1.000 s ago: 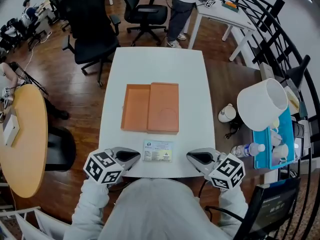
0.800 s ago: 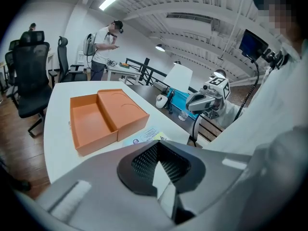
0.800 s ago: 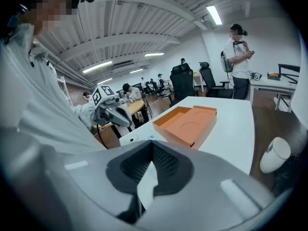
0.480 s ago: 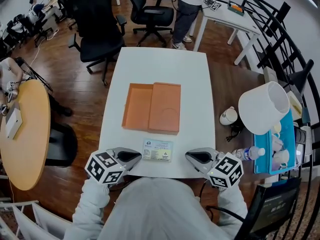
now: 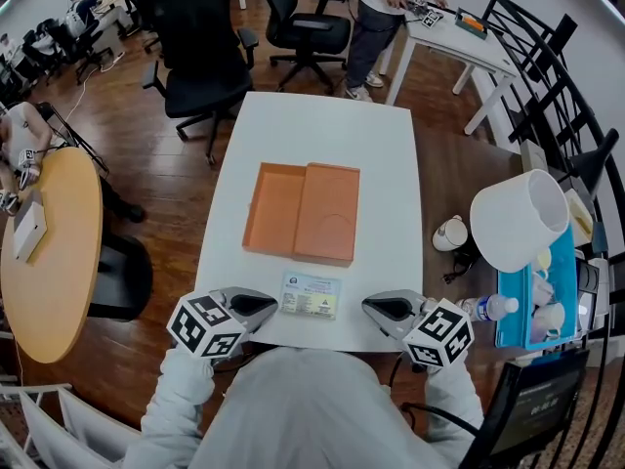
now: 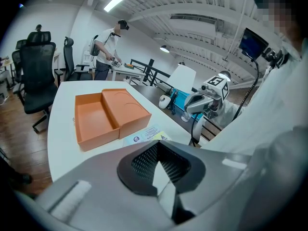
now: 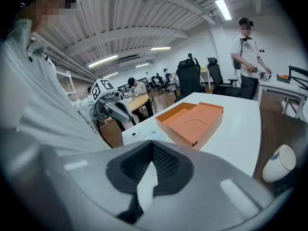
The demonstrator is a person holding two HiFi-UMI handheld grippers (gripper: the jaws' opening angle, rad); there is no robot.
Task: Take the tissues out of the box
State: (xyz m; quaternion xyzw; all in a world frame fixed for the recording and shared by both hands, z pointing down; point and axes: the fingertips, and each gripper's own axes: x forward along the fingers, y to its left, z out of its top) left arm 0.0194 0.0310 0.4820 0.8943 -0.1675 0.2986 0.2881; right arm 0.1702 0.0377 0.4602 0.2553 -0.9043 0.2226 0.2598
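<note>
Holds left tongs [image 5: 262,307] and right tongs [image 5: 376,308] pressed together, empty, at near worktop [image 5: 312,135] edge; faces orange box [image 5: 303,213] ahead between them, open half nearer left tongs.

The box [image 5: 301,212] lies on the table [image 5: 312,125], near its middle, with the tray half to the left and the lid half to the right. A packet [image 5: 310,295] lies just before the box, at the table's near edge. The left gripper [image 5: 264,307] sits before the box to its left and the right gripper [image 5: 373,307] before it to its right, with the packet between them. Right of the box, beyond the table's edge, stand a cup [image 5: 450,233] and a bottle [image 5: 485,308]. A chair [image 5: 195,57] stands behind the box, to the left.
</note>
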